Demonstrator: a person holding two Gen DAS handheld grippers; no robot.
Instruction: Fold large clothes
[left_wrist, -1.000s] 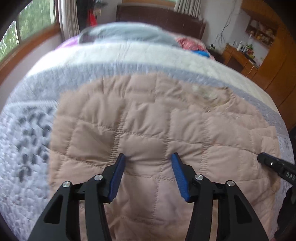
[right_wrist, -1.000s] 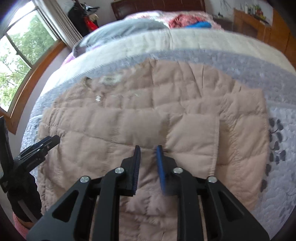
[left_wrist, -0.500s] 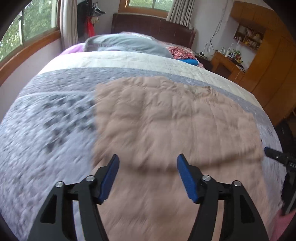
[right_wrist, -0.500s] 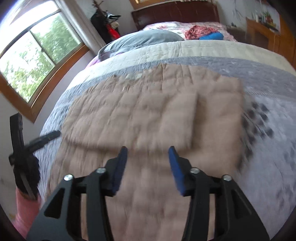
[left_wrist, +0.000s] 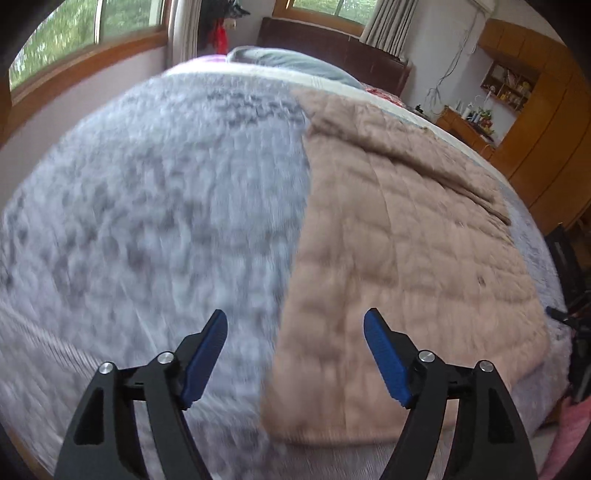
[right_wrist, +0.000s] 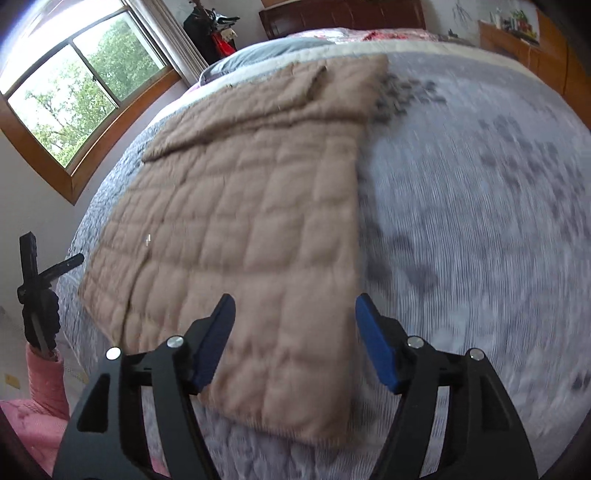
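One coat (left_wrist: 406, 236) lies flat on one bed (left_wrist: 155, 206), ahead of the tools. Two tools show: the left tool (left_wrist: 295, 350), its jaws opening with nothing between them, and the right tool (right_wrist: 295, 339), jaws opening too and empty. Each has two blue pads (left_wrist: 205, 356). One grey pillow (left_wrist: 291, 64) lies beyond the coat, and one window (right_wrist: 70, 88) is off to the left.

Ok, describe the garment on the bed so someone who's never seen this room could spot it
Find the big bed with the grey patterned bedspread. Lying flat on it is the quilted jacket. It is the only beige, square-stitched padded piece there; the pillow beyond is grey.
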